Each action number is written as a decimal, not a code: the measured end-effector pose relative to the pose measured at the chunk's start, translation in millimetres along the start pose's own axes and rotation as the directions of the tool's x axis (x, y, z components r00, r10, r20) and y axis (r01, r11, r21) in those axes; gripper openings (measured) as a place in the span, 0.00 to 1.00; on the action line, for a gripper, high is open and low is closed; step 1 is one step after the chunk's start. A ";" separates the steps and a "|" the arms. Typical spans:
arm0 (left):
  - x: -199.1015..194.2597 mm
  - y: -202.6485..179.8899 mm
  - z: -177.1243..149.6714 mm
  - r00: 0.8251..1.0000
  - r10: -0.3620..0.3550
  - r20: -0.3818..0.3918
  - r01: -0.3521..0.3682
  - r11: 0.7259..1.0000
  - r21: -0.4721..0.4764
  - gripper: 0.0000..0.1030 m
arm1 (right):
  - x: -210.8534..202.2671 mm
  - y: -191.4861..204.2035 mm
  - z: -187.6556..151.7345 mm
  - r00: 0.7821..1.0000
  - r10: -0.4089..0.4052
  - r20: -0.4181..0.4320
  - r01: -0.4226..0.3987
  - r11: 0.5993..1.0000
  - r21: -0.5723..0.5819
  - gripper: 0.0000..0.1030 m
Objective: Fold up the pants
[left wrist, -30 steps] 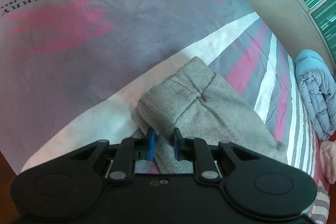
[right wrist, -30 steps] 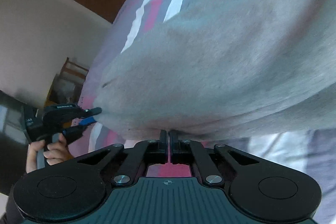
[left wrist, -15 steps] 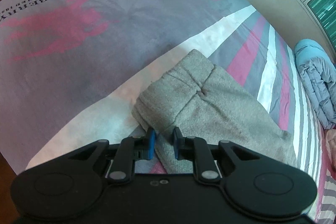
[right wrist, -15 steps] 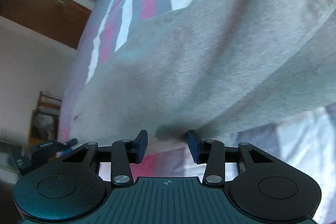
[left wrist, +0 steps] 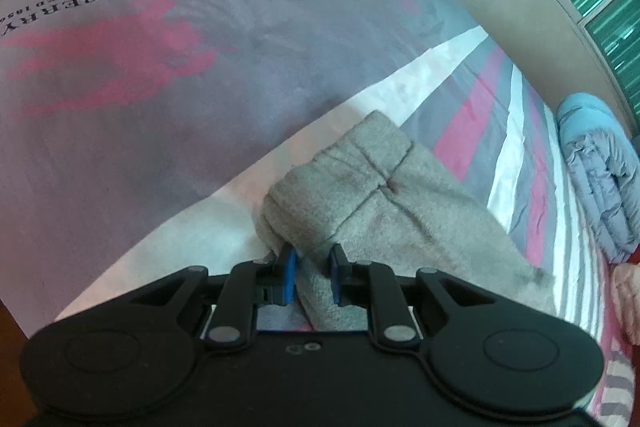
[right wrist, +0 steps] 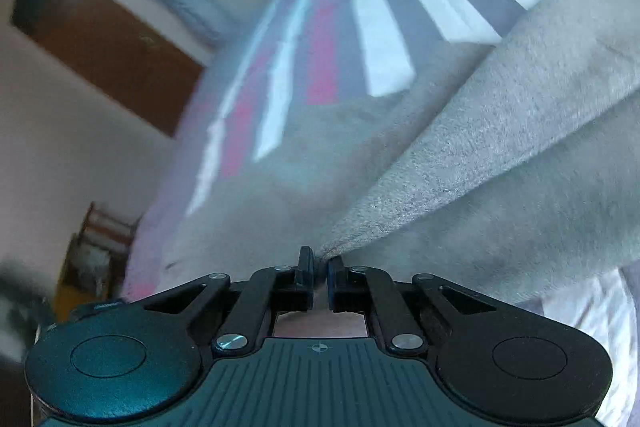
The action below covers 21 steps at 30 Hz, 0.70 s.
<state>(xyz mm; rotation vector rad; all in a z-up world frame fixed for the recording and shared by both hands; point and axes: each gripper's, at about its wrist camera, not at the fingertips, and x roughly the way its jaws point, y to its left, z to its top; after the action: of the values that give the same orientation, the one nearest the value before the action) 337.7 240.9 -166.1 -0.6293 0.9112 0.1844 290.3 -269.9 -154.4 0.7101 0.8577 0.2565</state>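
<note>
The grey fleece pants [left wrist: 384,203] lie folded on the striped bed sheet [left wrist: 472,123]. My left gripper [left wrist: 312,279] has its blue pads closed on a fold at the near edge of the pants. In the right wrist view the pants [right wrist: 500,155] fill the right side. My right gripper [right wrist: 319,273] is shut on a raised edge of the grey fabric, which stretches up and to the right from the jaws.
A light blue duvet [left wrist: 596,175] is bunched at the right edge of the bed. The sheet bears a pink print and dark lettering [left wrist: 100,3] at left. A brown door [right wrist: 108,39] and a wooden chair [right wrist: 96,243] stand beyond the bed.
My right gripper opened half a second ago and has now shut again on an edge of the pants, lifting it. My left gripper keeps its hold and has barely moved.
</note>
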 end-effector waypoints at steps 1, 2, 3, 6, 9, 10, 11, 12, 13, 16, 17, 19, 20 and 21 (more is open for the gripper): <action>0.4 -2.7 -3.2 1.000 0.025 0.002 -0.025 1.000 0.017 0.16 | 7.3 -4.3 -4.0 0.999 -0.033 -0.026 0.033 0.999 -0.015 0.06; -0.7 -5.7 -5.2 0.999 0.050 0.005 -0.050 0.998 0.034 0.22 | 20.3 -12.2 -10.4 0.995 -0.073 -0.069 0.072 0.997 -0.013 0.06; -3.9 -9.9 -7.0 0.998 0.070 0.006 -0.070 0.996 0.053 0.24 | 29.2 -20.7 -14.6 0.990 -0.095 -0.109 0.097 0.995 0.015 0.06; -21.1 -25.1 -11.5 0.995 0.096 0.036 -0.100 0.988 0.120 0.21 | 31.8 -33.6 -15.3 0.991 -0.067 -0.113 0.078 0.993 0.092 0.09; -43.8 -46.6 -22.5 0.997 0.052 0.052 -0.061 0.982 0.177 0.21 | 17.1 -33.1 -6.9 0.995 -0.031 -0.099 0.041 0.994 0.098 0.30; -50.2 -58.9 -28.8 0.998 0.033 0.048 -0.042 0.977 0.207 0.21 | 8.9 -37.4 -4.8 0.996 -0.026 -0.091 0.035 0.994 0.099 0.31; -54.1 -70.0 -35.2 0.999 0.013 0.042 -0.023 0.972 0.232 0.21 | 4.1 -41.1 -1.7 0.996 -0.026 -0.086 0.034 0.995 0.097 0.32; -56.1 -82.5 -42.8 1.000 -0.013 0.027 0.006 0.967 0.256 0.21 | -2.3 -47.5 1.1 0.996 -0.039 -0.077 0.046 0.995 0.090 0.32; -55.5 -95.4 -51.2 0.999 -0.033 0.004 0.031 0.960 0.277 0.21 | -10.8 -52.9 1.8 0.996 -0.059 -0.066 0.064 0.995 0.081 0.32; -41.7 -131.0 -81.1 0.994 -0.072 -0.084 0.095 0.945 0.313 0.21 | -35.4 -82.0 7.5 0.994 -0.105 -0.023 0.107 0.986 0.131 0.32; -34.5 -141.4 -91.3 0.991 -0.072 -0.110 0.105 0.938 0.331 0.21 | -42.5 -92.6 11.4 0.993 -0.118 -0.007 0.117 0.981 0.154 0.32; -17.1 -157.1 -113.9 0.987 -0.055 -0.154 0.106 0.931 0.350 0.21 | -57.1 -111.2 16.1 0.991 -0.137 0.015 0.132 0.975 0.179 0.32; -8.3 -161.2 -123.1 0.983 -0.047 -0.175 0.107 0.931 0.350 0.21 | -63.3 -120.8 19.4 0.989 -0.148 0.028 0.140 0.969 0.202 0.32; 0.6 -163.3 -130.5 0.980 -0.031 -0.196 0.100 0.931 0.350 0.21 | -67.3 -128.8 24.4 0.988 -0.151 0.038 0.138 0.964 0.225 0.32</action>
<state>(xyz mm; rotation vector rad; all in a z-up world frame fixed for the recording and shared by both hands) 315.7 33.3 -155.0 -0.3380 1.0720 -0.1046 257.0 -409.3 -188.6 0.8544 0.8894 0.0091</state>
